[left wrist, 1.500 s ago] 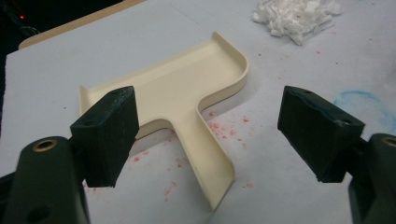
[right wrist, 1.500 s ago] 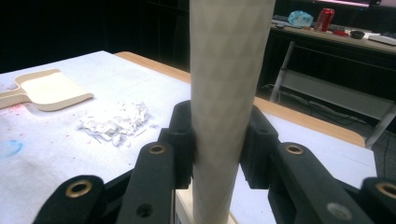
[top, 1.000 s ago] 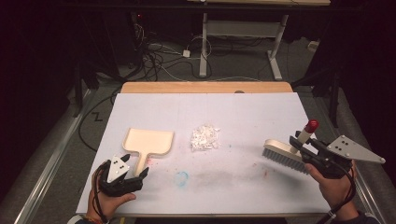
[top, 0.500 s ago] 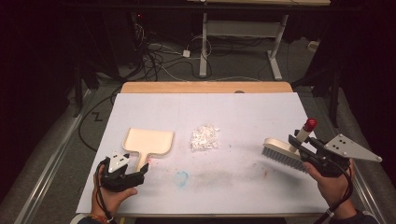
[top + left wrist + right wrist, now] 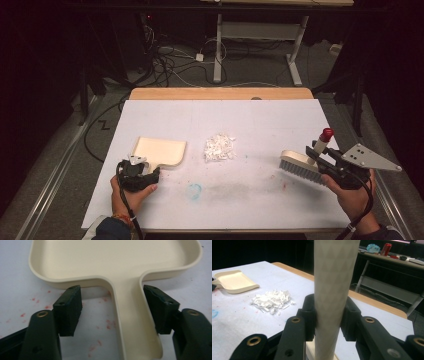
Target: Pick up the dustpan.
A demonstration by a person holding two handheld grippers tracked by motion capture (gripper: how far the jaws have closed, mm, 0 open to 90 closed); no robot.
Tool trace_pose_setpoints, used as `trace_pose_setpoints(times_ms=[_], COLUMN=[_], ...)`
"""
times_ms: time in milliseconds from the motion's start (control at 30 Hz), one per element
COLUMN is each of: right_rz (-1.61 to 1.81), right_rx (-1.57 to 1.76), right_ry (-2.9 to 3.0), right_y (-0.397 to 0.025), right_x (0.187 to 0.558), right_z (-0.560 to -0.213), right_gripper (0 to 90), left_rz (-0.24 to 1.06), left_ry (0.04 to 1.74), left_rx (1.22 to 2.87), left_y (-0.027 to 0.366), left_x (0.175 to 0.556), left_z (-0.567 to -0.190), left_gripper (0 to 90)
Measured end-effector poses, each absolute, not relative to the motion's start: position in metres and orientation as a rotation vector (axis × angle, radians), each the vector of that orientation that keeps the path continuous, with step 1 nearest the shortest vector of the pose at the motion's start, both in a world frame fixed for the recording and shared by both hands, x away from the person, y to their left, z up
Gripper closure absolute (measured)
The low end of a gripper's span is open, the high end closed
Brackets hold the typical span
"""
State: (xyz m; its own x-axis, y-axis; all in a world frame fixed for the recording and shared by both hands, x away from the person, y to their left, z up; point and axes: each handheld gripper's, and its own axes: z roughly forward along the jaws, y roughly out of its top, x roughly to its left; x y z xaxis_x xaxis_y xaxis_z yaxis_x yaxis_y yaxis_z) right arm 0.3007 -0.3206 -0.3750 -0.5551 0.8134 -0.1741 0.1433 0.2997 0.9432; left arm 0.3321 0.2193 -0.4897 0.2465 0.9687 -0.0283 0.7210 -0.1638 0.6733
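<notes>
On the white surface (image 5: 250,120), near its front left edge, the left gripper (image 5: 142,172) is sitting right at the handle of the cream dustpan (image 5: 160,151). In the left gripper view the jaws are standing open, one on each side of the dustpan's (image 5: 117,262) handle: the right jaw is looking like it's just touching the handle's edge, the left one is clear of it with bare surface in between. The pan is lying flat, open tray pointing away from the person's left hand (image 5: 131,192). Little red specks are showing on the surface around the handle.

Over on the right, the right gripper (image 5: 325,162) is clamping the brush (image 5: 300,165) by its pale handle, and the right gripper view is showing both jaws pressing tight on that handle (image 5: 332,290), which is running straight up between them. From above, the brush's bristle head is pointing left toward the middle, handle with its red tip (image 5: 326,133) sticking up and back. Can't tell if the bristles are touching the surface or hanging just above it.

Between the two tools, a small pile of white scraps (image 5: 220,147) is lying near the centre, just right of the dustpan and well apart from the brush. A faint blue smudge (image 5: 194,190) is sitting in front of it.
</notes>
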Motion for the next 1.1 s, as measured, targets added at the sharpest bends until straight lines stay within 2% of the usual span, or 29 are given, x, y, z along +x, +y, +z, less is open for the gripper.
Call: trace_pose_setpoints(times_ms=[100, 367, 700, 1100], right_rz=[1.291, 1.294, 1.300, 1.322], right_rx=[0.850, 0.856, 0.856, 0.858], right_ry=[1.906, 1.924, 1.934, 1.919], right_y=[-0.320, -0.320, -0.313, -0.316], right_x=[0.300, 0.302, 0.304, 0.304], right_z=[-0.375, -0.376, -0.377, -0.375], right_gripper=[70.0, 69.9, 70.0, 70.1], left_rz=[0.548, 0.548, 0.531, 0.584], left_ry=[1.502, 1.453, 1.415, 1.339], left_rx=[1.969, 1.990, 2.028, 2.056], left_y=[0.221, 0.217, 0.221, 0.223], left_x=[0.338, 0.338, 0.341, 0.331], left_z=[-0.490, -0.490, -0.486, -0.470], left_gripper=[39.2, 62.9, 63.3, 63.6])
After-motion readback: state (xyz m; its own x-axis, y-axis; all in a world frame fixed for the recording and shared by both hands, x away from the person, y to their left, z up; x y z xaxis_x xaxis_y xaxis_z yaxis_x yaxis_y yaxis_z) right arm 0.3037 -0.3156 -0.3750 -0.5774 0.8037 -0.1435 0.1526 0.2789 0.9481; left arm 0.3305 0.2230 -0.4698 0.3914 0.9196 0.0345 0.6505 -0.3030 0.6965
